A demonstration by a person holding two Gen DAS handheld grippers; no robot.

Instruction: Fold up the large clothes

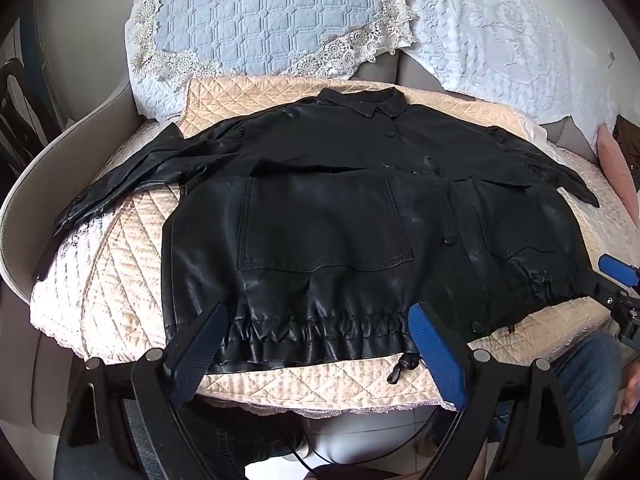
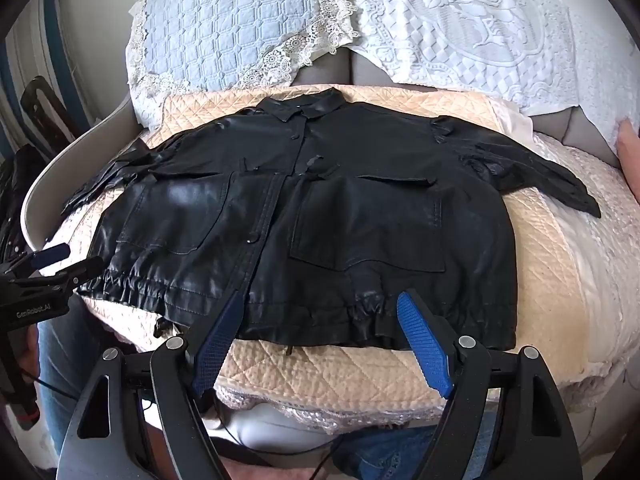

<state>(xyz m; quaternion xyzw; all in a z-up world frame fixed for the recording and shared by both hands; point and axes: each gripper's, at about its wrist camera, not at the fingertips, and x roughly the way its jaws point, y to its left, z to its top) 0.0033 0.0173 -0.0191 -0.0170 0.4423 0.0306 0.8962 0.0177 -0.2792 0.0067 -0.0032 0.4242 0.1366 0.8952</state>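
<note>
Blue-padded fingers frame the near edge of both views: the left gripper [image 1: 320, 344] has its jaws spread wide over the gathered hem of the black jacket [image 1: 360, 208] and holds nothing, and the right gripper [image 2: 320, 332] is likewise spread and empty above the hem's right stretch. That jacket lies front up and buttoned, flat on a cream quilted cover [image 1: 132, 248], collar at the far side, hem near, with the left sleeve [image 1: 132, 180] trailing off to the left and the right sleeve [image 2: 532, 172] running out to the right. Judging by this, no fold has been made yet, and the step in hand looks like the approach to a first grasp. The next move probably calls for each gripper to close on a sleeve or a hem corner and carry it inward over the body; the slick, stiff material may slip or spring back, so a deep bite would help. Only the left wrist view shows the knotted drawcord end [image 1: 402, 368] clearly below the hem, while the right wrist view shows the right sleeve's full length. Far behind are a blue quilted pillow [image 1: 260, 16] and a white embossed one [image 2: 480, 20].
</note>
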